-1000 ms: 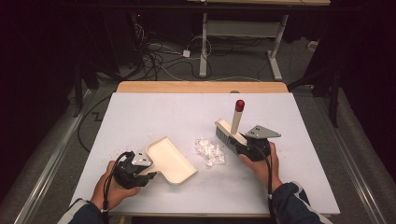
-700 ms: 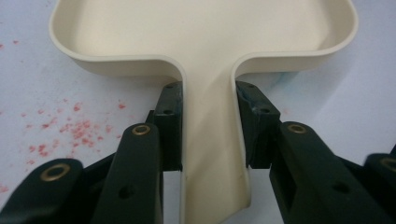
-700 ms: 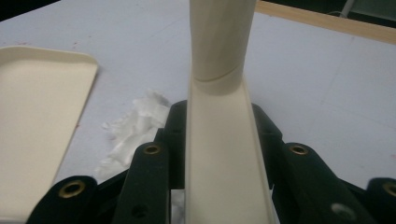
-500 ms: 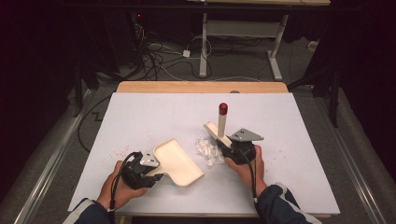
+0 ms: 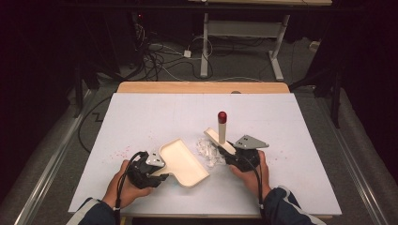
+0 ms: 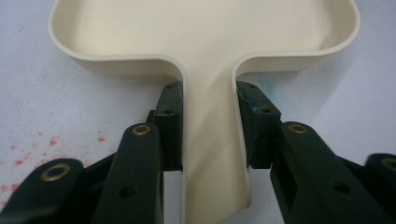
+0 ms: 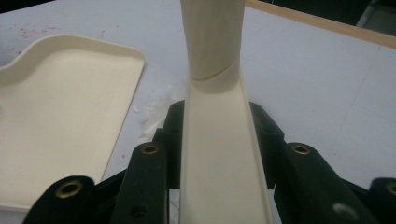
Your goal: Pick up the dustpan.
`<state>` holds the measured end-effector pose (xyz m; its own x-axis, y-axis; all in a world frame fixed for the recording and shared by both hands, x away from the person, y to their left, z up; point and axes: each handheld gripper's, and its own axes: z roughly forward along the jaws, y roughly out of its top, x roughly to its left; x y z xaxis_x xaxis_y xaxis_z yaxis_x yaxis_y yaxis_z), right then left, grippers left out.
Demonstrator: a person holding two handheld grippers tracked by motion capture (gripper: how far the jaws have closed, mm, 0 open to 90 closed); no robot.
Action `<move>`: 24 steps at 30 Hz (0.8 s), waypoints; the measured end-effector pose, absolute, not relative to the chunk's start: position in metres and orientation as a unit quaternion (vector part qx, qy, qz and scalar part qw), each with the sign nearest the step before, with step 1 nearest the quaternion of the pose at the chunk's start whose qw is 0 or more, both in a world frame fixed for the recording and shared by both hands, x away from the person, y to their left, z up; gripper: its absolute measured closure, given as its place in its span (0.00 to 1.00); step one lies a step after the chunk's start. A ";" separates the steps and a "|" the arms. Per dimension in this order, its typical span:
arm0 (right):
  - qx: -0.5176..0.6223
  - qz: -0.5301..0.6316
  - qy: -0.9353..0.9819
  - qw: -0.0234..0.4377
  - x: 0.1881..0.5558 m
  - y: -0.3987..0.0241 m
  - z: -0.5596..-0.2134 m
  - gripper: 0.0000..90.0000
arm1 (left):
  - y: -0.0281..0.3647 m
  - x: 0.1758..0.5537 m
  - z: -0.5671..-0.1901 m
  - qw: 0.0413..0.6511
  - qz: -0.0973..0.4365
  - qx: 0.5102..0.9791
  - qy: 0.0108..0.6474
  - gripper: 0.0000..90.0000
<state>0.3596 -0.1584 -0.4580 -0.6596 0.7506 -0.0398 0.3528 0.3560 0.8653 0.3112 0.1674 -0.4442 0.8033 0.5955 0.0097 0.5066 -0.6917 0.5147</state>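
A cream dustpan [image 5: 184, 162] lies flat on the white table, its open lip facing right. My left gripper [image 5: 157, 169] is shut on the dustpan's handle [image 6: 208, 140]; both pads press its sides. My right gripper [image 5: 231, 153] is shut on a cream hand brush [image 5: 219, 138], whose red-tipped handle [image 5: 222, 116] stands upright. In the right gripper view the brush back [image 7: 217, 154] runs between the jaws. A small heap of clear crumpled scraps [image 5: 206, 151] sits between brush and dustpan lip, touching the brush. The dustpan [image 7: 60, 107] is to the left of that brush.
The white table top [image 5: 281, 122] has a wooden strip [image 5: 202, 87] along its far edge. Red specks [image 5: 123, 151] dot the surface left of the dustpan. Beyond the table are cables [image 5: 159, 56] on the floor and the legs of another desk [image 5: 277, 51].
My right gripper has carried the brush leftwards, up to the scraps and closer to the dustpan. The left gripper and dustpan have shifted only slightly to the right.
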 end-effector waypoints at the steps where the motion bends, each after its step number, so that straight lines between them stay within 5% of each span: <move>1: 0.350 0.447 0.793 0.220 0.361 -0.161 -0.457 0.74 | 0.167 0.311 -0.444 0.252 0.089 0.916 0.300 0.71; 9: 0.381 0.463 0.776 0.195 0.370 -0.168 -0.453 0.75 | 0.161 0.316 -0.444 0.254 0.088 0.917 0.296 0.71; 24: 0.370 0.473 0.759 0.253 0.373 -0.141 -0.460 0.75 | 0.157 0.317 -0.443 0.254 0.087 0.916 0.299 0.71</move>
<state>0.3727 -0.1410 -0.4598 -0.5975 0.8011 -0.0347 0.3218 0.2792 0.9047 0.3168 0.1573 -0.4431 0.8056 0.5924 0.0079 0.5035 -0.6916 0.5178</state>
